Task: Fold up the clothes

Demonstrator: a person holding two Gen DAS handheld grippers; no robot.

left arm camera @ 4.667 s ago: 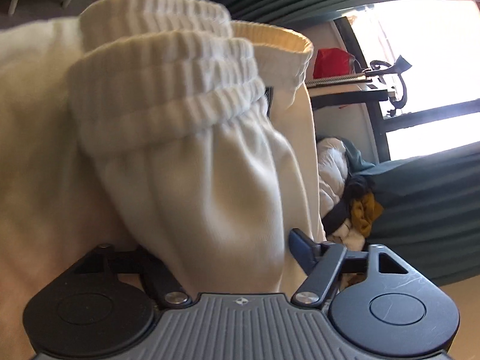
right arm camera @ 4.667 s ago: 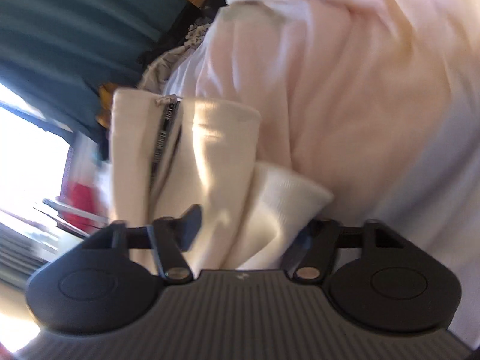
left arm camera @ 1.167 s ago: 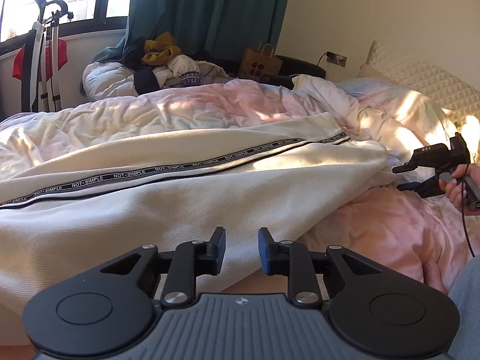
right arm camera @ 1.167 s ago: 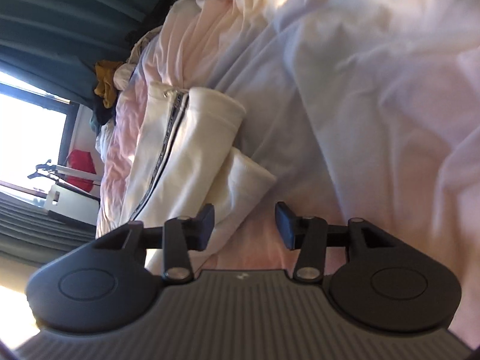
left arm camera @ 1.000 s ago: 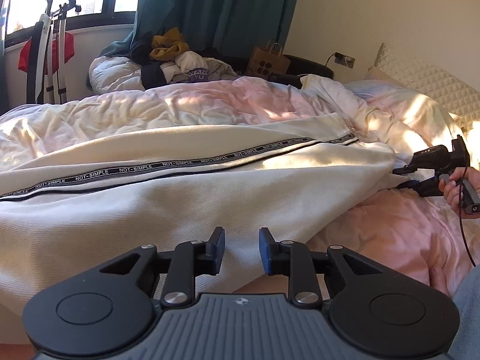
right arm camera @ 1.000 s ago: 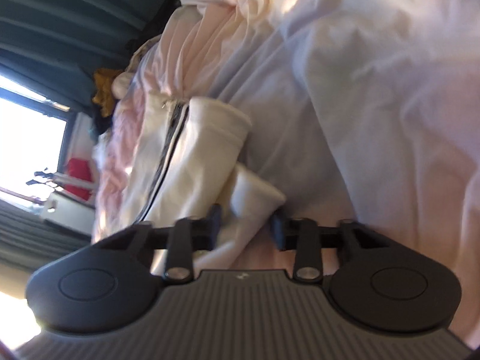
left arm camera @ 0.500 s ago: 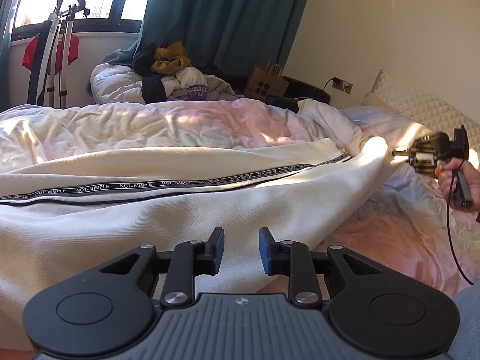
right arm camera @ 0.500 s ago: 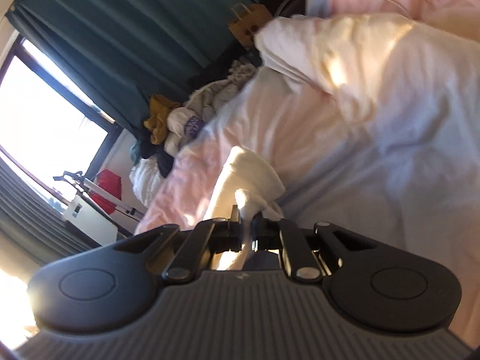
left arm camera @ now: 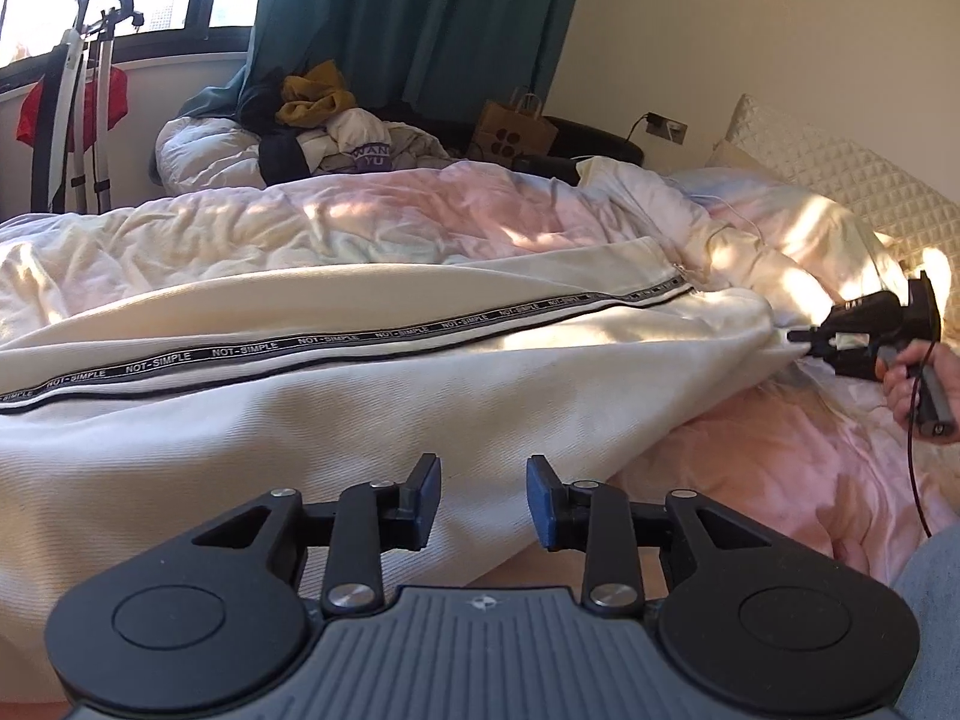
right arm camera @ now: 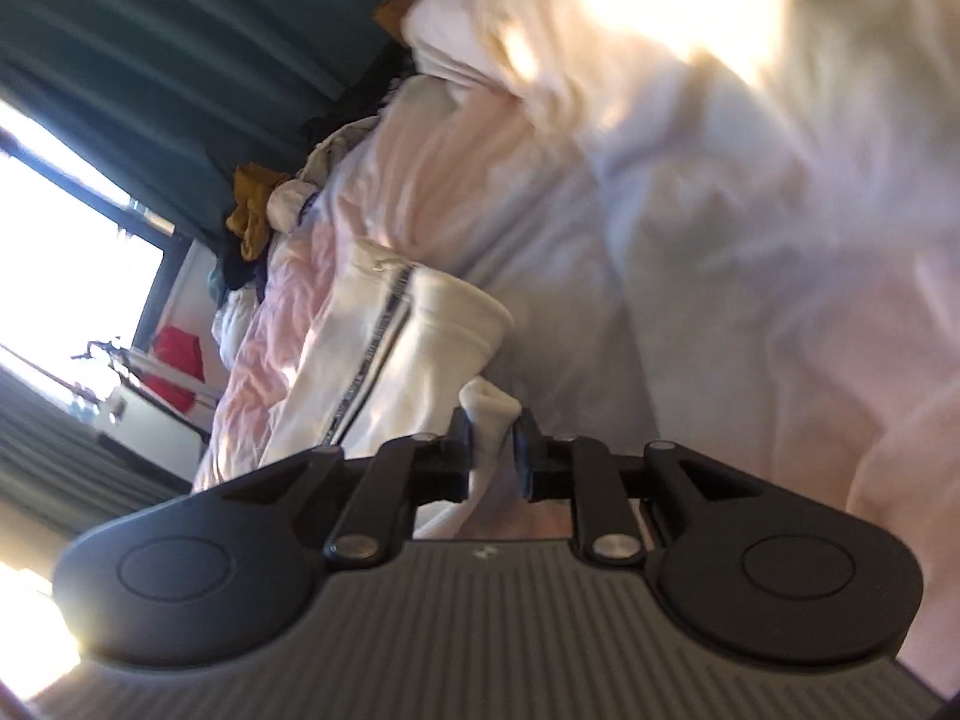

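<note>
Sunlit and cluttered, the bedroom gives the work one broad place to lie flat: the bed (left arm camera: 420, 222), whose rumpled pink-and-white duvet carries the garment because no surface is in view. Behind it hang teal curtains (left arm camera: 420, 18), with a heap of other clothes (left arm camera: 318, 132) beneath them and a brown paper bag (left arm camera: 516, 132) beside the far wall. Stretched lengthwise across the duvet are the cream trousers (left arm camera: 300, 414), one leg stacked on the other so the black lettered side stripe (left arm camera: 360, 342) runs along the top — a layout that seems meant to square the legs before any fold is made. Their hem end points toward the headboard side, and there the right gripper (right arm camera: 492, 441) has its fingers pressed onto a tuck of the lower cuff (right arm camera: 489, 408), held low and drawn outward, probably to pull slack from that leg or to lift it for the fold. Seen from the left wrist camera, that cloth runs taut to it. Meanwhile the left gripper (left arm camera: 483, 501) hovers over the near thigh edge with fingers spread and nothing between them — likely placed to pin or take the cloth at mid-length.
</note>
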